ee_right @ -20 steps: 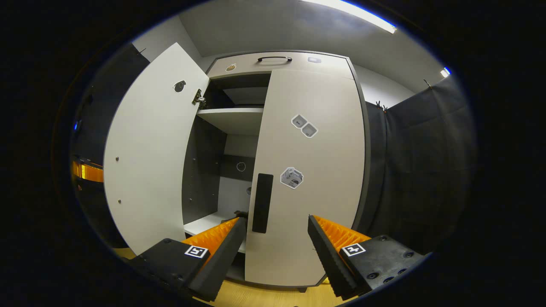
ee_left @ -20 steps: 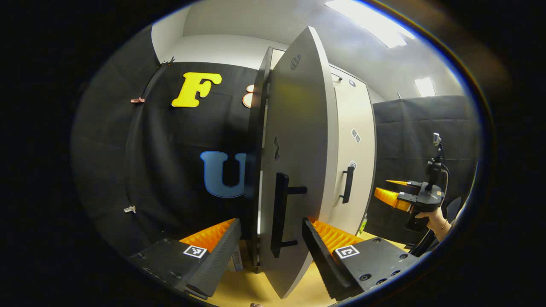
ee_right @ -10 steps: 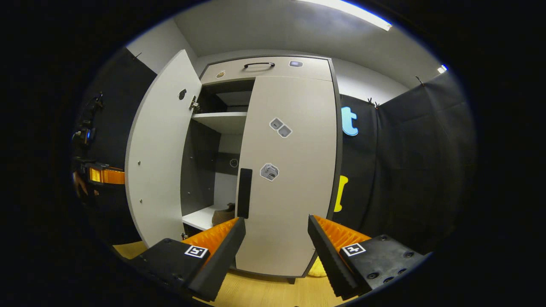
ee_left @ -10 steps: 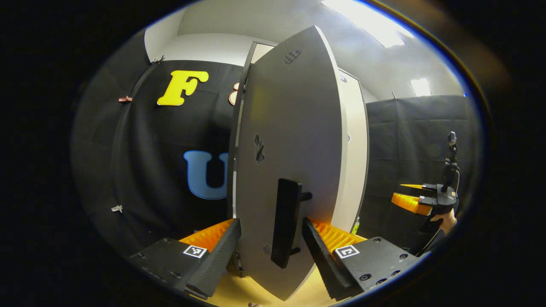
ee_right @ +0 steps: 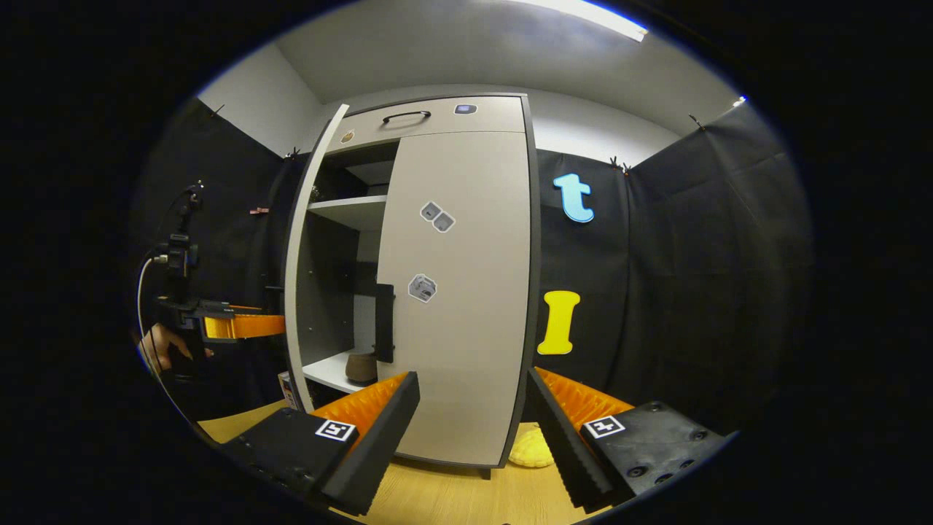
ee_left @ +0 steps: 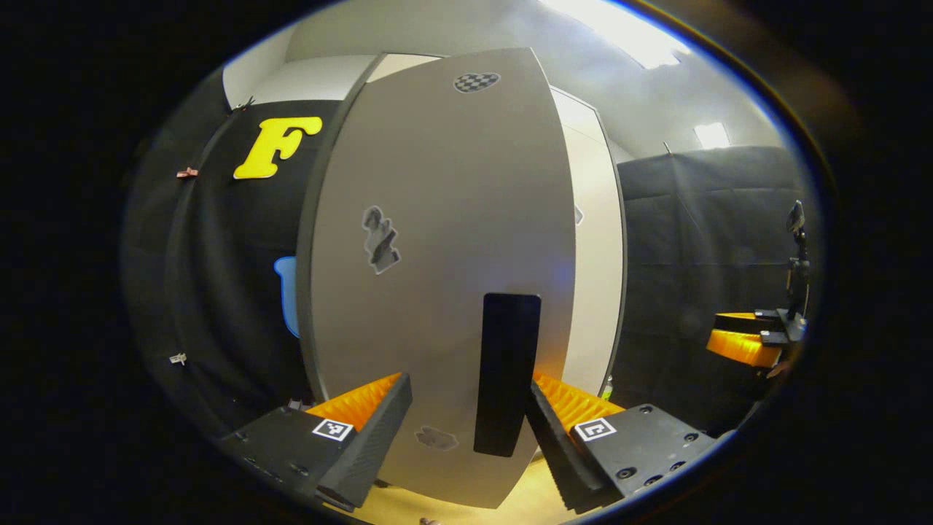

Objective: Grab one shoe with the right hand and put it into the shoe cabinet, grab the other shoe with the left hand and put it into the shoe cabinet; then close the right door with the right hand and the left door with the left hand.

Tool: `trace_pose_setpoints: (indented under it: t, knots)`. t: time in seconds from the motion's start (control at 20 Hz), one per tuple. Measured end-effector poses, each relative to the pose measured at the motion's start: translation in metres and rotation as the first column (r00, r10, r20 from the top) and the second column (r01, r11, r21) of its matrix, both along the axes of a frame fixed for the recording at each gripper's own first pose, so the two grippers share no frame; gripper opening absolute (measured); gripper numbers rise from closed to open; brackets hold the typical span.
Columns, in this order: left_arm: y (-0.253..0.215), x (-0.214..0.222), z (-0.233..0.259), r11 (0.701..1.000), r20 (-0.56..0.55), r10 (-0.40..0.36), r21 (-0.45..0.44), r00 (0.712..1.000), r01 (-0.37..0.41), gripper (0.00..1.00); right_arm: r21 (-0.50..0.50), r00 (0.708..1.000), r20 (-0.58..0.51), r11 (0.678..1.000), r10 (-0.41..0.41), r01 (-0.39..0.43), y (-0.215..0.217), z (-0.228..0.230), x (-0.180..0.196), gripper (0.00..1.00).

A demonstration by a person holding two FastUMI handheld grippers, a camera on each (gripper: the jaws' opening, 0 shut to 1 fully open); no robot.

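Note:
In the left gripper view the pale left door of the shoe cabinet stands close in front, swung partway in. Its black handle lies between the fingers of my open left gripper, near the right finger. In the right gripper view the cabinet has its right door shut, and the left door stands ajar, seen edge-on. A brown shoe sits on the lower shelf in the gap. My right gripper is open and empty, back from the cabinet.
The left gripper and the hand holding it show left of the left door. The right gripper hangs at the far right. A yellow thing lies on the wooden floor by the cabinet's right corner. Black cloth walls surround the booth.
The left door has swung further toward shut, pushed along with my left gripper at its handle. My right gripper has drawn back from the shut right door and turned rightward.

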State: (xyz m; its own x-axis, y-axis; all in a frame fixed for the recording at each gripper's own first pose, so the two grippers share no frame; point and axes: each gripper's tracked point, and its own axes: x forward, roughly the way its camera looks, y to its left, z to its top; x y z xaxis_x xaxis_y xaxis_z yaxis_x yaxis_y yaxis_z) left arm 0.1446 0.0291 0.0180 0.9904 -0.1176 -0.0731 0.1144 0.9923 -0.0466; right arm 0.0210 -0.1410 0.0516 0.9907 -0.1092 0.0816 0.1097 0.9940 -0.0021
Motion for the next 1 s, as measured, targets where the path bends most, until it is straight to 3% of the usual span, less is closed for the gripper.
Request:
trace_pose_setpoints:
  t: [0.35,0.55,0.75,1.0]
  knots:
    - [-0.015,0.037,0.005,0.996,0.027,0.081,0.033,0.996,-0.082,0.90,0.022,1.000,-0.008,1.000,0.017,-0.017,-0.024,-0.007,0.006,0.97]
    - [-0.019,0.051,0.004,0.985,0.034,0.144,0.089,0.989,-0.147,0.90,0.022,0.998,-0.014,0.997,0.069,-0.069,-0.019,-0.011,0.020,0.97]
    - [-0.020,0.062,0.003,0.975,0.036,0.203,0.089,0.979,-0.205,0.89,0.034,0.994,-0.016,0.994,0.108,-0.107,-0.011,-0.013,0.026,0.97]
    - [-0.029,0.062,0.004,0.946,0.043,0.289,0.138,0.956,-0.292,0.90,0.051,0.989,-0.008,0.988,0.147,-0.147,-0.005,-0.009,0.027,0.97]
